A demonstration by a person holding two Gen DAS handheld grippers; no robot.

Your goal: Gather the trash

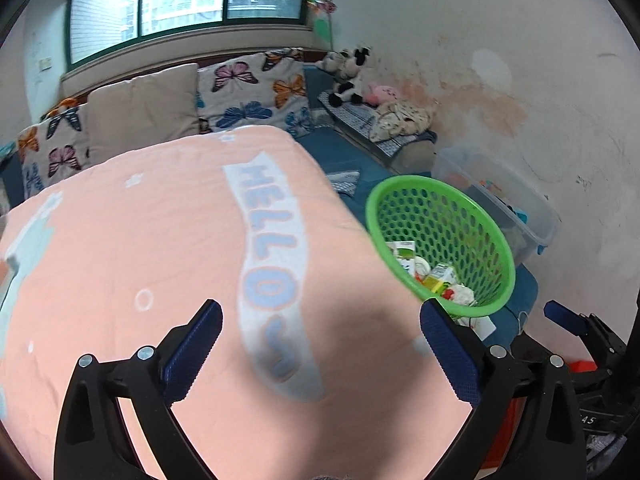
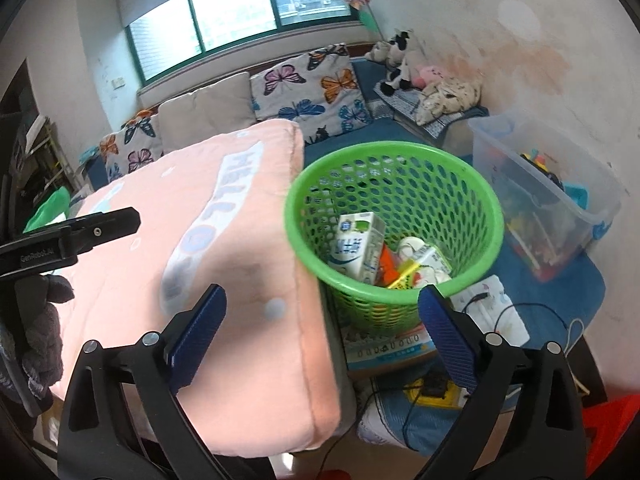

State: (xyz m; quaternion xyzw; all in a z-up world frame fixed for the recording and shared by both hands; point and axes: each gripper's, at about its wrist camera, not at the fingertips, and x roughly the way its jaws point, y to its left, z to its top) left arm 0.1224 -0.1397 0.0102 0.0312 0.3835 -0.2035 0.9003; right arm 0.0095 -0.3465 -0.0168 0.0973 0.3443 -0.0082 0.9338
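A green mesh basket (image 2: pixel 472 184) stands on the floor right of a pink "HELLO" cushion (image 2: pixel 224 264). It holds a white milk carton (image 2: pixel 356 248), a smaller yellow-green carton (image 2: pixel 434 260) and crumpled wrappers. The basket also shows in the left wrist view (image 1: pixel 480 220), at right. My right gripper (image 2: pixel 322 304) is open and empty, above the cushion's edge and the basket's near rim. My left gripper (image 1: pixel 320 320) is open and empty over the cushion (image 1: pixel 160 240). The left gripper also shows in the right wrist view (image 2: pixel 96 232), at far left.
A clear plastic bin (image 2: pixel 560 184) of toys stands right of the basket. A book (image 2: pixel 384 352), cables and a white cloth lie on the blue mat by the basket. Butterfly pillows (image 2: pixel 312 88) and plush toys (image 2: pixel 400 60) line the sofa behind.
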